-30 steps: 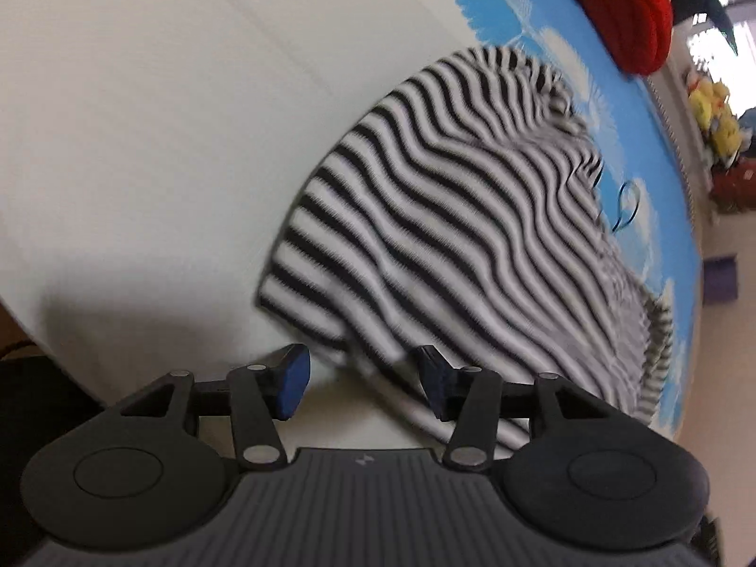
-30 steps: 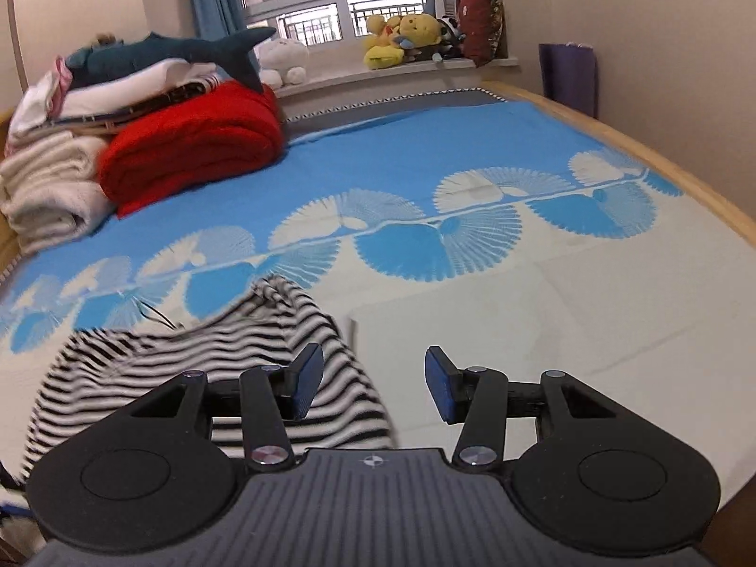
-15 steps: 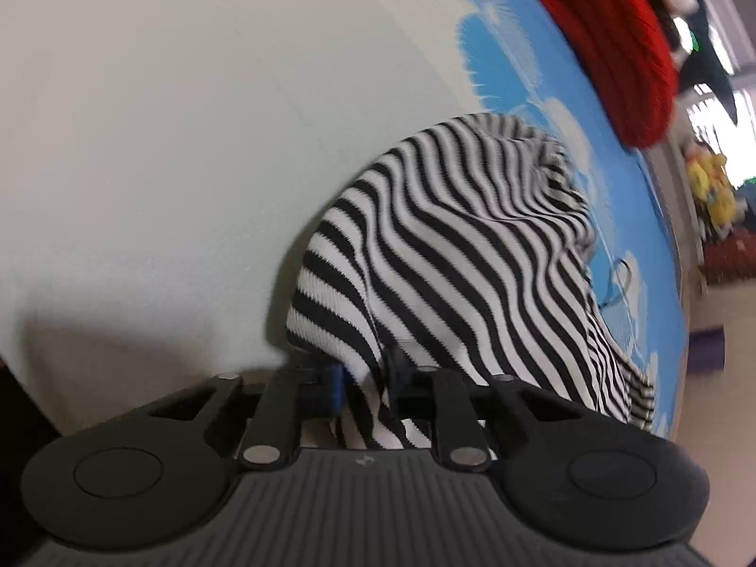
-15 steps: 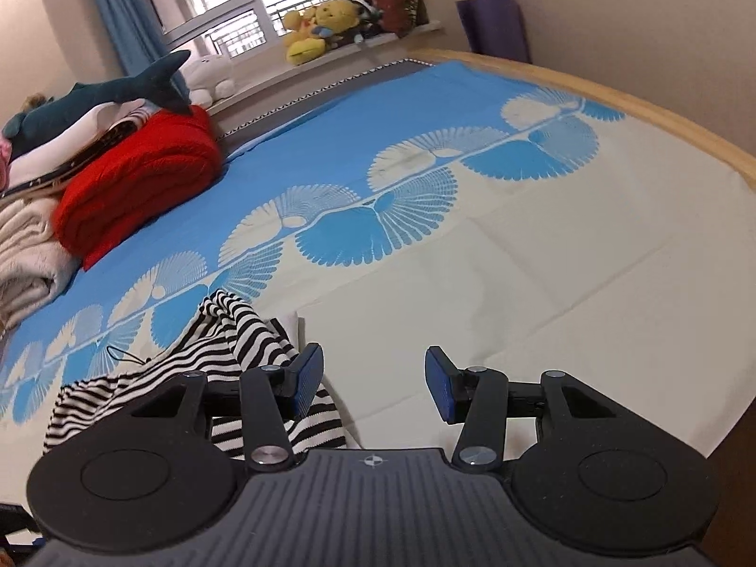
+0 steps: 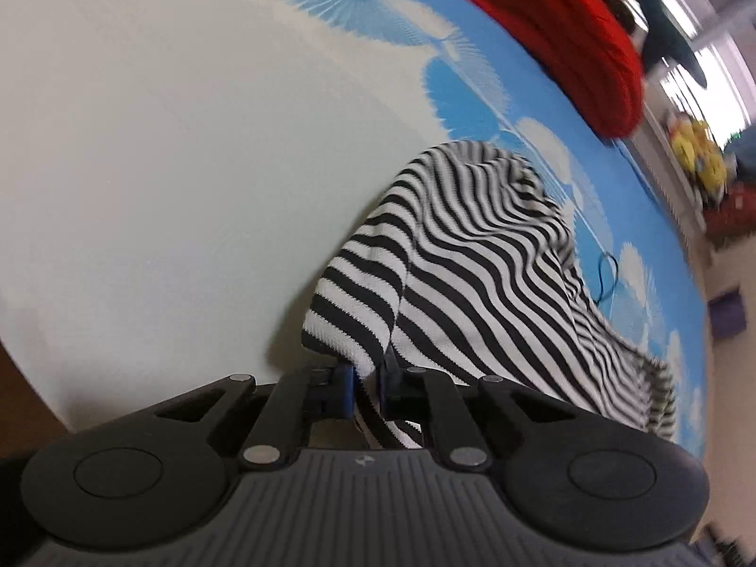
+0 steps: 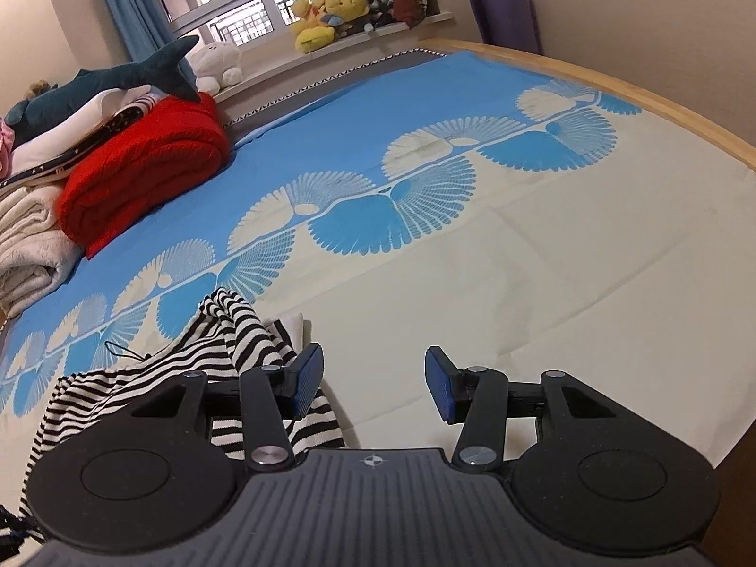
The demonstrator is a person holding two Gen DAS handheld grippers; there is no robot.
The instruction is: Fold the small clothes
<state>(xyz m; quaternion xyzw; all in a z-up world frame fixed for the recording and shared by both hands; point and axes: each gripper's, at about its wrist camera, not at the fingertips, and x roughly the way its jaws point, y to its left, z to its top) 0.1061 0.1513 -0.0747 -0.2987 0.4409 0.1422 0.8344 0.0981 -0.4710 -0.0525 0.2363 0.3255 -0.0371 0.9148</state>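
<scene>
A black-and-white striped garment [image 5: 472,264] lies bunched on the bed sheet. My left gripper [image 5: 365,385] is shut on its near edge and holds that edge lifted off the sheet. In the right wrist view the same striped garment [image 6: 227,345] lies at the lower left, rising toward the left. My right gripper [image 6: 373,385] is open and empty, just to the right of the garment, above the cream part of the sheet.
The bed sheet [image 6: 519,260] is cream near me and blue with fan patterns farther off. A red blanket [image 6: 141,179], folded towels [image 6: 28,245] and a plush shark [image 6: 108,80] are stacked at the far left. The wooden bed edge [image 6: 661,99] runs along the right.
My left gripper closed on the garment's edge and lifted it. My right gripper moved right, away from the garment, and stayed open.
</scene>
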